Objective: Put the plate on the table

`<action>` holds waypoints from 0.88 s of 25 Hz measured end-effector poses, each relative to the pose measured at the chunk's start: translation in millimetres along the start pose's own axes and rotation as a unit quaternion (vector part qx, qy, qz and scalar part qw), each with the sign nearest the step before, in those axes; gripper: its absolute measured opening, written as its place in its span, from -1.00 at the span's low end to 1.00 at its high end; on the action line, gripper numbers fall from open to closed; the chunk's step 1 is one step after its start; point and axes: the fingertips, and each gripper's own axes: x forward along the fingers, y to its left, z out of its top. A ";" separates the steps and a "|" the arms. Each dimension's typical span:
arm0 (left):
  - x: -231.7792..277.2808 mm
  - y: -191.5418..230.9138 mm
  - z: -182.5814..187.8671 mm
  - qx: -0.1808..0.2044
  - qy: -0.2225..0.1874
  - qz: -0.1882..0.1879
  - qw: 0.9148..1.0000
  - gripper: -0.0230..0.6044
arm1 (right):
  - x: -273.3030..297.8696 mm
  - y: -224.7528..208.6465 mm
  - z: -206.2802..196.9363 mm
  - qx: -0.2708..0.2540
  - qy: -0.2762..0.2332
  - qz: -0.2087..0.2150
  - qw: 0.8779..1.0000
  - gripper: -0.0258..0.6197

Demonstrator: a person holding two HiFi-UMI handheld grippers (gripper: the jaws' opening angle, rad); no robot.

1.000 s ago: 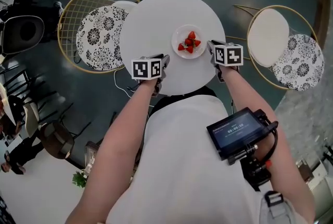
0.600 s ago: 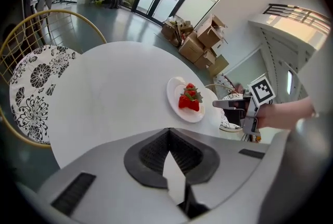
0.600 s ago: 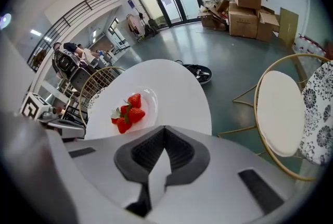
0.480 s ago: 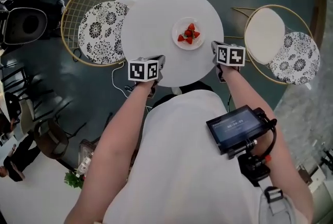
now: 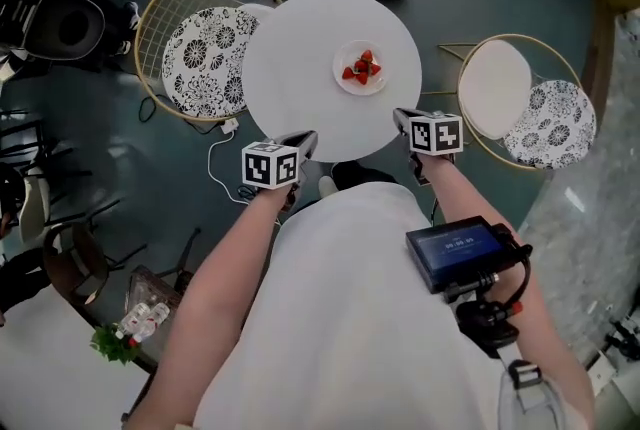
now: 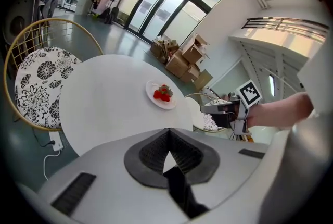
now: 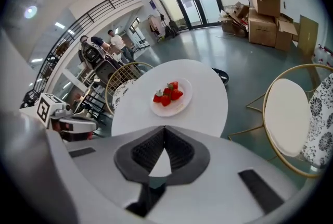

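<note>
Round white desk (image 5: 290,68) carries one plate (image 5: 372,86) of strawberries (image 5: 362,68), right of centre and clear of every edge. I read the left gripper (image 5: 308,140) and right gripper (image 5: 402,118) at the near edge, both with jaws together and empty. Two wire chairs (image 5: 200,53) flank the desk. Open surface lies left of the plate.

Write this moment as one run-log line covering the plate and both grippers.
plate: on table, holding strawberries | left gripper: shut, empty, off plate | right gripper: shut, empty, off plate
</note>
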 end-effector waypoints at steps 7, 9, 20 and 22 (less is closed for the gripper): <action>-36.8 -27.1 -11.9 -0.008 -0.074 -0.039 0.996 -0.91 | -34.6 46.9 -9.5 -0.031 -0.040 0.056 0.997 -0.91; -46.5 -33.9 -9.6 0.001 -0.090 -0.051 0.995 -0.92 | -42.9 57.3 -10.6 -0.034 -0.051 0.067 0.996 -0.91; -85.8 -43.9 -20.4 0.016 -0.133 -0.058 0.989 -0.92 | -71.3 94.6 -29.8 -0.039 -0.087 0.096 0.991 -0.91; -88.4 -43.9 -26.9 0.022 -0.132 -0.060 0.989 -0.91 | -73.1 101.0 -32.6 -0.045 -0.089 0.100 0.990 -0.91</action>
